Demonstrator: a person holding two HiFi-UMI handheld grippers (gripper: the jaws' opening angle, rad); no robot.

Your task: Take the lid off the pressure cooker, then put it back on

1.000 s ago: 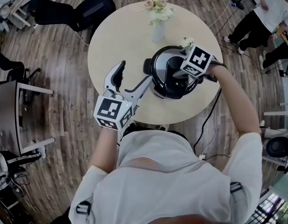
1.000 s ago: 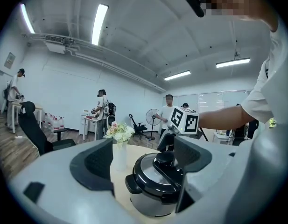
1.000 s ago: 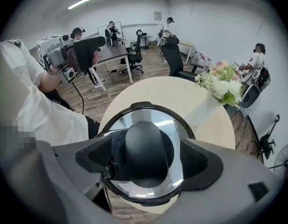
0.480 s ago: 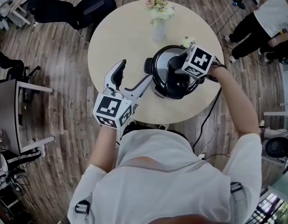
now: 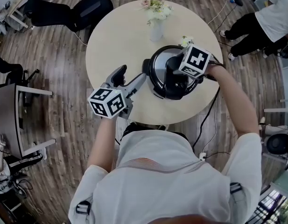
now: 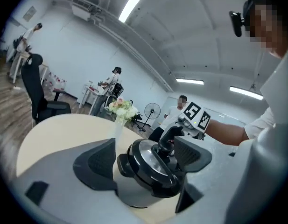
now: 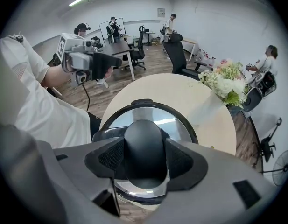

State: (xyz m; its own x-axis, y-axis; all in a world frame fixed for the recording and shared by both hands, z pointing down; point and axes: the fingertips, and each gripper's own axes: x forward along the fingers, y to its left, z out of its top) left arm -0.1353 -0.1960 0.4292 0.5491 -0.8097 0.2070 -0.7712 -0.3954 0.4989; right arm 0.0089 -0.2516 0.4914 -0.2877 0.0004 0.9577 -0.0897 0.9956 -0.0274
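The pressure cooker (image 5: 155, 78) stands on the round table (image 5: 115, 36) with its lid (image 7: 155, 116) seated on top. The right gripper (image 7: 144, 157) points steeply down over it, jaws half closed, both pads pressed against the lid's black handle (image 7: 144, 139). The left gripper (image 6: 146, 155) hovers near the cooker's left side, jaws wide apart and empty, touching nothing

Head view looks steeply down; both gripper views look close at the pressure cooker (image 5: 158, 69).
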